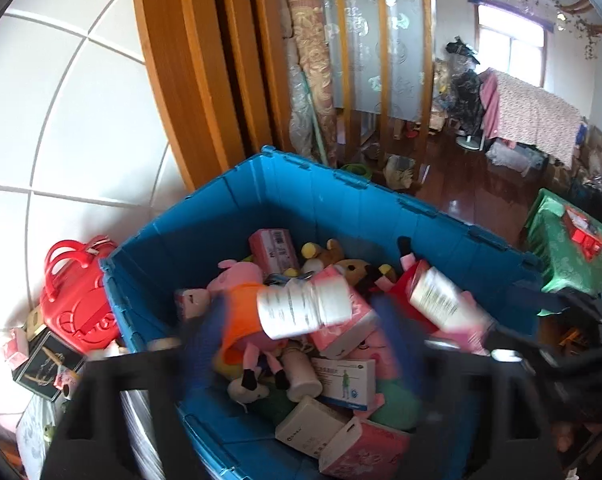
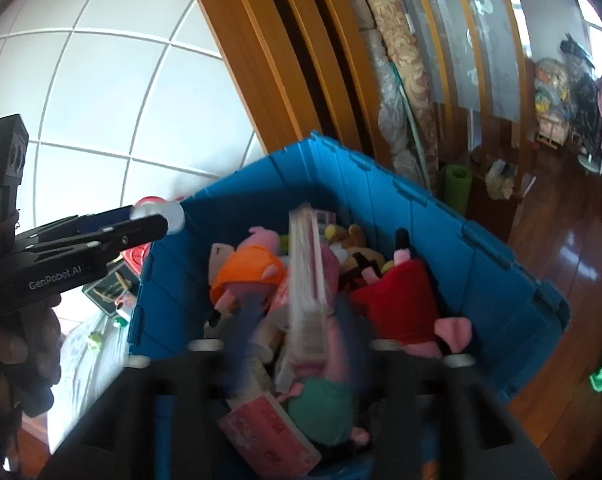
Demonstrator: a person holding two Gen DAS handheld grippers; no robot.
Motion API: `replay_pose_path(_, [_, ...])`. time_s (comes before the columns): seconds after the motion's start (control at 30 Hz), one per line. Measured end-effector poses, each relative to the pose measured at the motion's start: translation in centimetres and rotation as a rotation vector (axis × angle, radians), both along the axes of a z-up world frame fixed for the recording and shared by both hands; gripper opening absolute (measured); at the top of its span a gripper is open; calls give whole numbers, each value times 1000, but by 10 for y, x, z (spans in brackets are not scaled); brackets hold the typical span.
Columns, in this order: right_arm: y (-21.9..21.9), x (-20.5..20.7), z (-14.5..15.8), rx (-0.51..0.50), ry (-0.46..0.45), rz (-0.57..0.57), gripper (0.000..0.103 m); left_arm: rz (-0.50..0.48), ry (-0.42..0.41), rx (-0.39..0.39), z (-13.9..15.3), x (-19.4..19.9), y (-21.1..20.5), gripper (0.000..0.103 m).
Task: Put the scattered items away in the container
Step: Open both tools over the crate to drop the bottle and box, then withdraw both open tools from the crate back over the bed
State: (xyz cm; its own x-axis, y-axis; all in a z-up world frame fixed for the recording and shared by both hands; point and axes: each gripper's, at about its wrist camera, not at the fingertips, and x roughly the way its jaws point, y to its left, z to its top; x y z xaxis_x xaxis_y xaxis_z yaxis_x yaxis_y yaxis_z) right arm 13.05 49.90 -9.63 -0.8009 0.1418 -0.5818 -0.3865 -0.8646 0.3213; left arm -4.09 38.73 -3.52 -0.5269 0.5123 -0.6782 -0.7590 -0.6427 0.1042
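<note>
A blue plastic crate (image 1: 341,200) holds plush toys, boxes and bottles; it also shows in the right wrist view (image 2: 381,184). My left gripper (image 1: 301,320) is over the crate with its blurred blue fingers (image 1: 203,338) wide apart around a white bottle (image 1: 305,308); the bottle is blurred and I cannot tell whether they touch it. In the right wrist view the left gripper (image 2: 157,224) has that bottle (image 2: 169,216) at its tip. My right gripper (image 2: 297,328) is over the crate, blurred fingers (image 2: 247,320) on either side of a pink-and-white box (image 2: 307,280). That box (image 1: 441,300) also shows in the left wrist view.
A red plastic basket (image 1: 77,292), a black box (image 1: 47,364) and small items lie left of the crate by the white tiled wall (image 1: 81,120). A wooden door frame (image 1: 205,60) stands behind. A green-covered table (image 1: 565,240) is at right on the dark wood floor (image 2: 561,260).
</note>
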Motion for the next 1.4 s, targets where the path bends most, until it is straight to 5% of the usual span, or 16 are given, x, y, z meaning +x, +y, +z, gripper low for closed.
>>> replay_pose_path(0.67, [-33, -36, 15, 16, 1, 123, 101, 211, -36, 8, -13, -28, -84, 103])
replay_pose_path(1.4, [-154, -112, 28, 100, 4, 417, 101, 546, -71, 54, -36, -35, -269, 103])
